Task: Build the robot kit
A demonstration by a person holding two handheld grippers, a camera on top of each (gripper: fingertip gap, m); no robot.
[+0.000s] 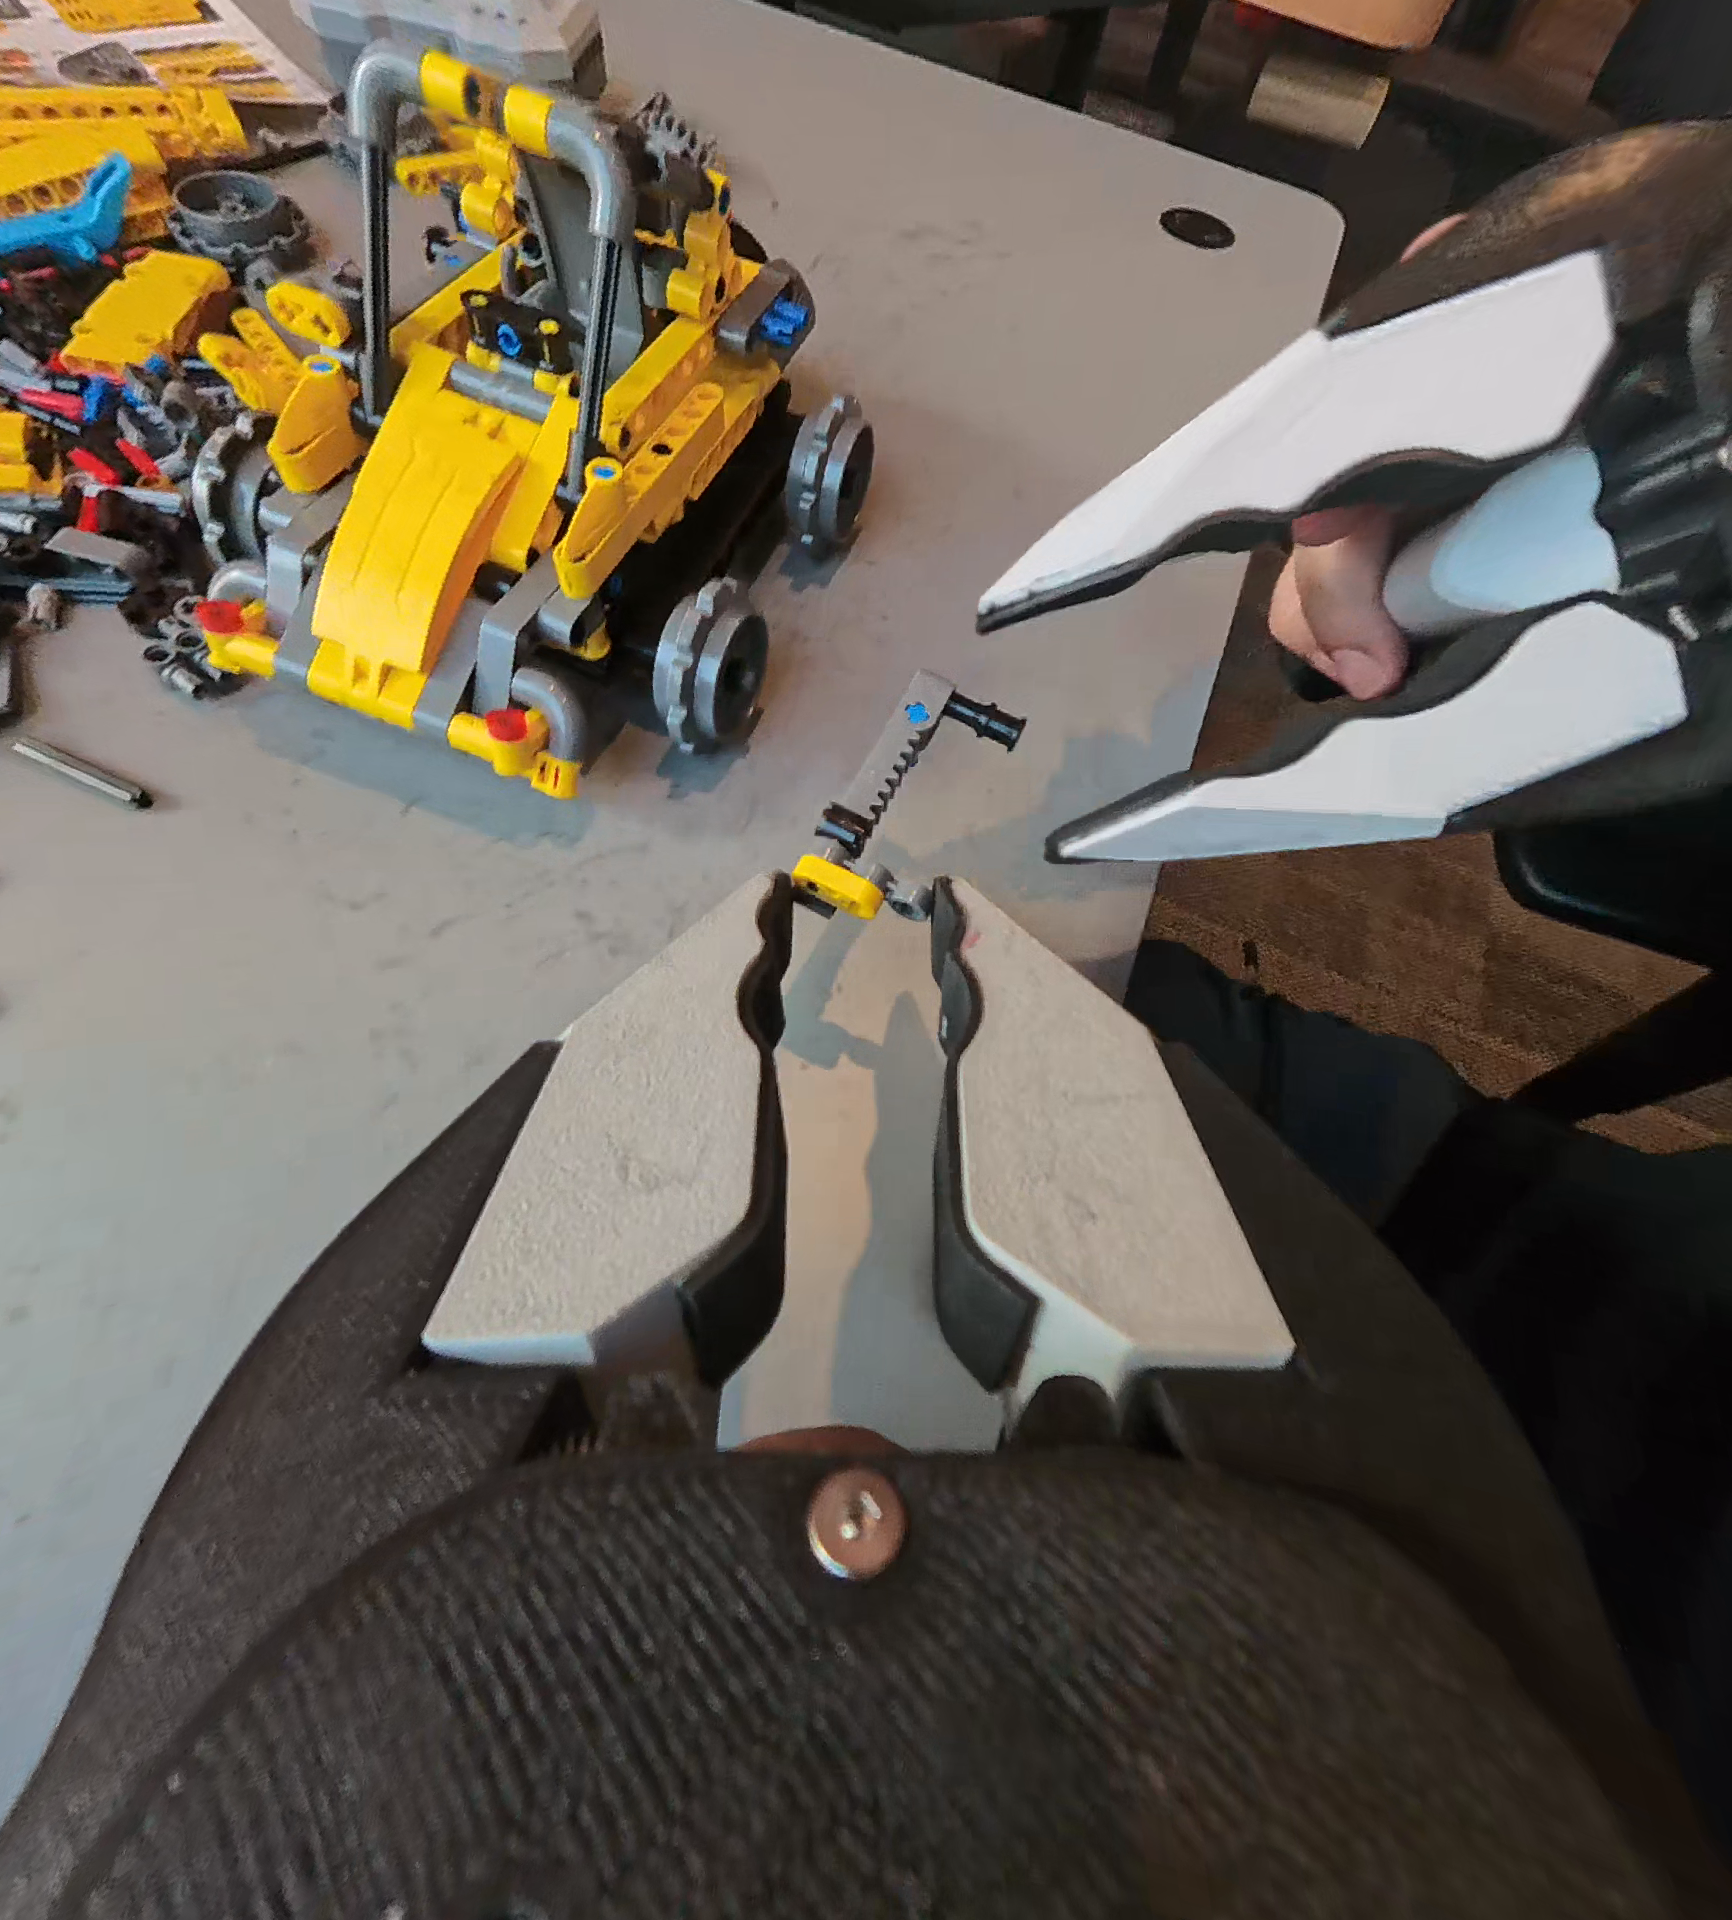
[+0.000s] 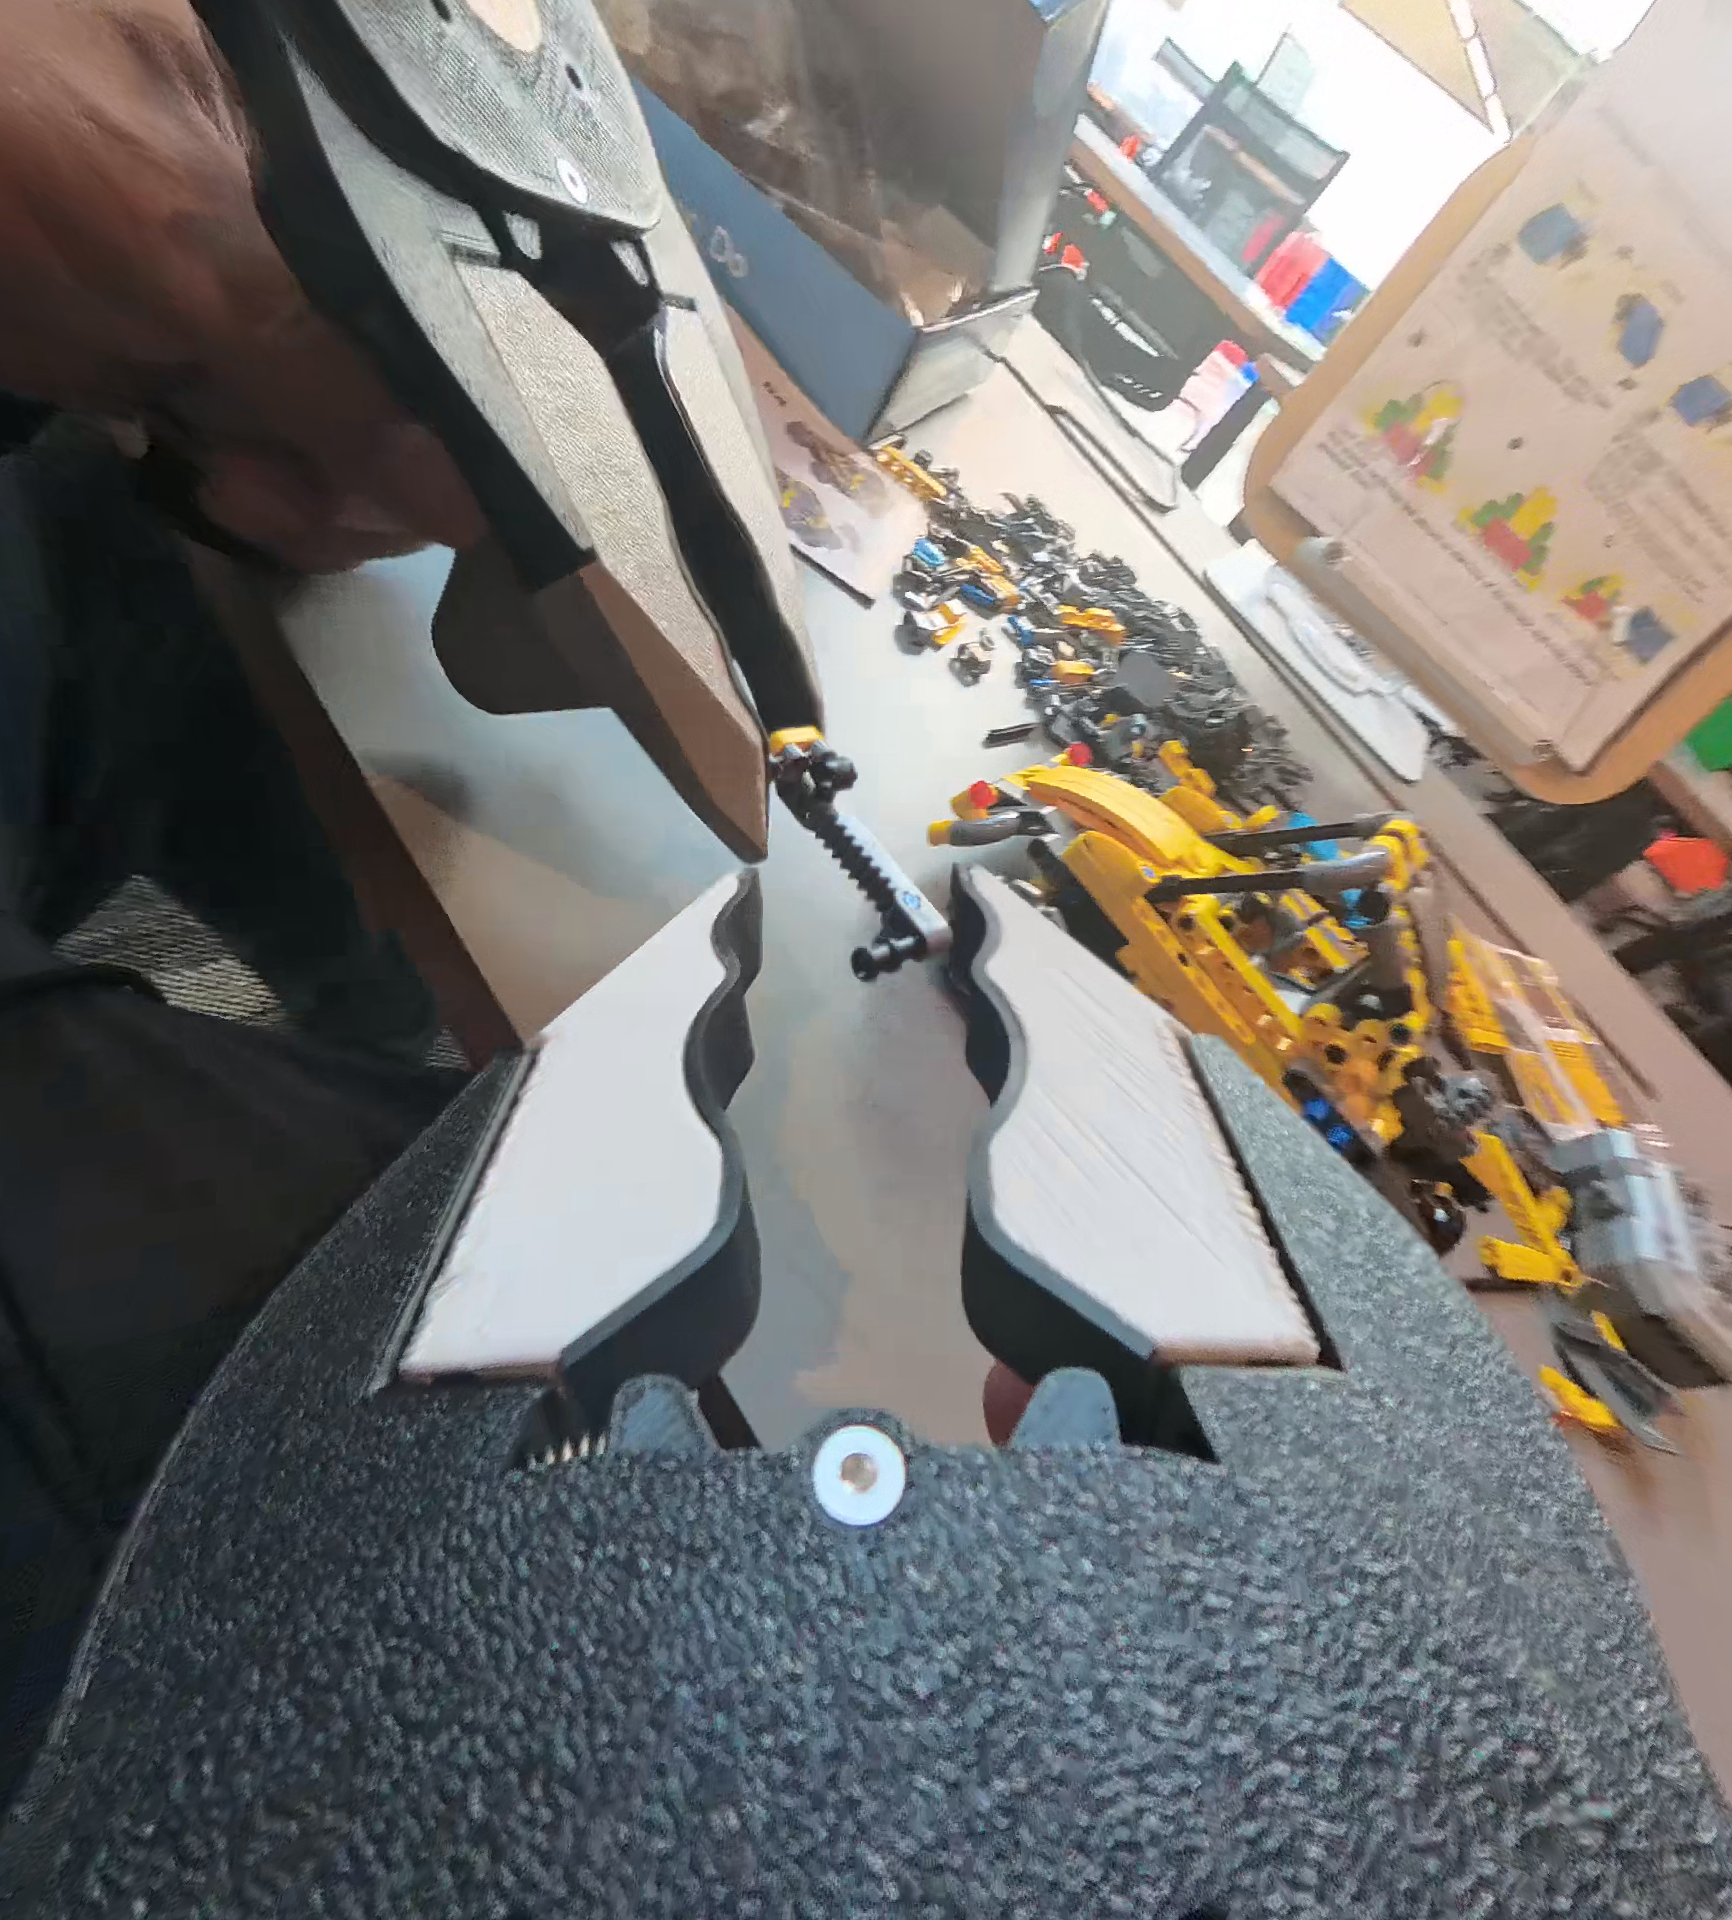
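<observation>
My left gripper [image 1: 859, 891] is shut on the yellow end of a small rack assembly [image 1: 888, 774]: a grey toothed bar with a yellow connector and a black pin [image 1: 987, 722] at its far end. It holds the piece just above the grey table [image 1: 997, 312]. My right gripper [image 1: 1016, 736] is open, its tips on either side of the pin end, apart from it. In the right wrist view the rack assembly [image 2: 883, 883] reaches between the tips of my open right gripper [image 2: 851, 891], held from the upper left by the left gripper [image 2: 779, 769].
A yellow and grey brick vehicle [image 1: 488, 468] stands on the table to the left, also in the right wrist view [image 2: 1257, 935]. A pile of loose parts [image 1: 62, 364] and a booklet [image 1: 114, 42] lie behind it. The table edge [image 1: 1215, 727] runs at right. A picture board [image 2: 1568, 416] leans at the far side. Both grippers' tips are close together, under 4 cm apart.
</observation>
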